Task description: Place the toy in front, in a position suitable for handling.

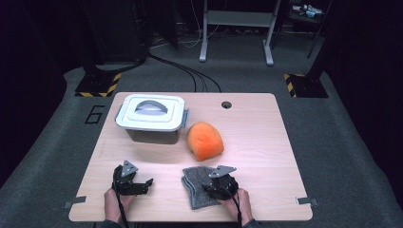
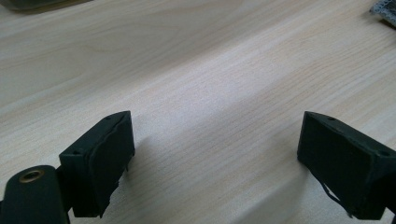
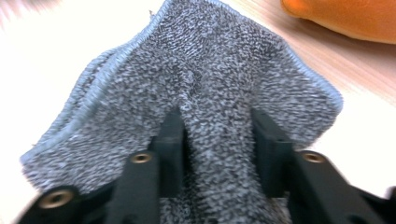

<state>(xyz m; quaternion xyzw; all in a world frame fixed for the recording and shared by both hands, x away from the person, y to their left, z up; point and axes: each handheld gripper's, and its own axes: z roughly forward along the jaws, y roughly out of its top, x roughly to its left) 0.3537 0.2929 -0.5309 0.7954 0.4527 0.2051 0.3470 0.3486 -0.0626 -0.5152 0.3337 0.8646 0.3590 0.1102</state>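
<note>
A grey knitted cloth (image 1: 194, 179) lies near the table's front edge, right of the middle. My right gripper (image 1: 212, 189) rests on its near part. In the right gripper view the cloth (image 3: 210, 70) is bunched into a ridge between the two jaws, and the right gripper (image 3: 217, 135) is shut on that fold. My left gripper (image 1: 147, 186) sits at the front left, apart from the cloth. In its own view the left gripper (image 2: 215, 158) stands open over bare wood, with a corner of the cloth (image 2: 385, 9) at the top right.
A rounded orange soft thing (image 1: 205, 140) lies just beyond the cloth and shows as the orange thing (image 3: 345, 16) in the right gripper view. A grey box with a white handled lid (image 1: 151, 114) stands at the back left. The table (image 1: 266, 156) has a cable hole (image 1: 226, 104).
</note>
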